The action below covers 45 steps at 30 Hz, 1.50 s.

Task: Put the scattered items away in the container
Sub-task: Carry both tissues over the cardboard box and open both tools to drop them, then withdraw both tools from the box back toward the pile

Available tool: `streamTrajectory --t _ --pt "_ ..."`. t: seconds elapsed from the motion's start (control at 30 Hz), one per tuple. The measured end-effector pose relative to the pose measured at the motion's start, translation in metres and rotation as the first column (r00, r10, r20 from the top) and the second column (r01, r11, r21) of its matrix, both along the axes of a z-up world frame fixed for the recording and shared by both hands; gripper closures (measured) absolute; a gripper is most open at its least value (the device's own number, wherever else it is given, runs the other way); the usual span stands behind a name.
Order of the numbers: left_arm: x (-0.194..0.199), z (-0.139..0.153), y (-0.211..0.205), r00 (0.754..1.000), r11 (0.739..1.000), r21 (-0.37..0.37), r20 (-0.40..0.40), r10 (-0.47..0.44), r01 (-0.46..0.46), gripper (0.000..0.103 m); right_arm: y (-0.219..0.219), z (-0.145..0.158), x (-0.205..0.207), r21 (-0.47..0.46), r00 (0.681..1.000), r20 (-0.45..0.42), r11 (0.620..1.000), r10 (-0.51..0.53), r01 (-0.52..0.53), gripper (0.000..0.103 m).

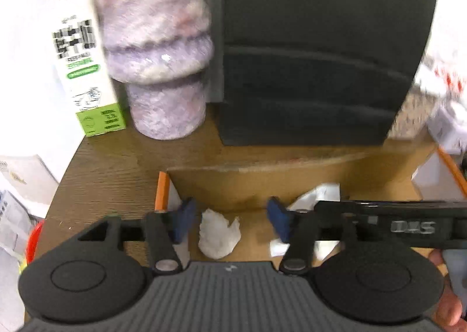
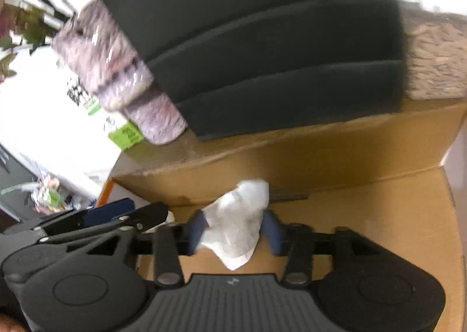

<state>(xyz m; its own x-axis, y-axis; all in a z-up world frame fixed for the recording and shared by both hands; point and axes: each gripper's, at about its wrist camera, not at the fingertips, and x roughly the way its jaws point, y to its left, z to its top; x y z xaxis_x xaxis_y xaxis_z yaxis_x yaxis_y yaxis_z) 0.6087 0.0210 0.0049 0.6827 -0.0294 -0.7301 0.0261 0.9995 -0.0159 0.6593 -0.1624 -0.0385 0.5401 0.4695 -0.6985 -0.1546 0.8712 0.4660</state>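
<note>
Both claws hang over the cardboard box (image 1: 292,180) on the bench (image 1: 111,162). The left claw (image 1: 230,219) gapes, a crumpled tissue (image 1: 217,234) lying loose in the box between its fingers. The right claw (image 2: 233,231) stands part open around a second tissue (image 2: 238,227), its pads beside the tissue; whether they touch it is unclear.

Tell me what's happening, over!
Both grippers open over the cardboard box. Left gripper: crumpled tissue lying loose below. Right gripper: tissue between the pads. Nothing blocking.

box (image 1: 292,186): matt brown cardboard | wads (image 1: 219,234): crumpled white paper | table (image 1: 111,162): grained wood | tumbler (image 1: 157,48): glossy
</note>
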Motion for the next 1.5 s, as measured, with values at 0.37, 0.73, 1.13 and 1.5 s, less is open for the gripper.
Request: streamTrajectory --t 0.37,0.73,1.13,1.5 --pt "-0.059 0.054 -0.006 0.998 0.998 -0.015 0.044 0.053 -0.053 0.005 -0.026 0.071 -0.058 -0.162 0.993 0.117 0.987 0.0 0.019 0.036" --pt "-0.195 0.072 -0.008 0.996 0.994 -0.106 0.087 0.011 -0.002 0.0 -0.067 0.105 -0.16 -0.125 0.986 0.164 0.992 0.002 0.018 0.02" --pt "-0.395 0.031 -0.011 0.964 0.993 -0.101 0.262 -0.037 0.066 0.0 -0.073 0.085 -0.32 -0.247 0.953 0.291 0.969 0.086 -0.012 0.017" --pt "-0.475 0.012 -0.016 0.95 1.0 0.023 0.312 0.003 -0.011 0.0 -0.049 0.061 -0.471 -0.353 0.872 0.475 0.934 0.121 0.062 0.01"
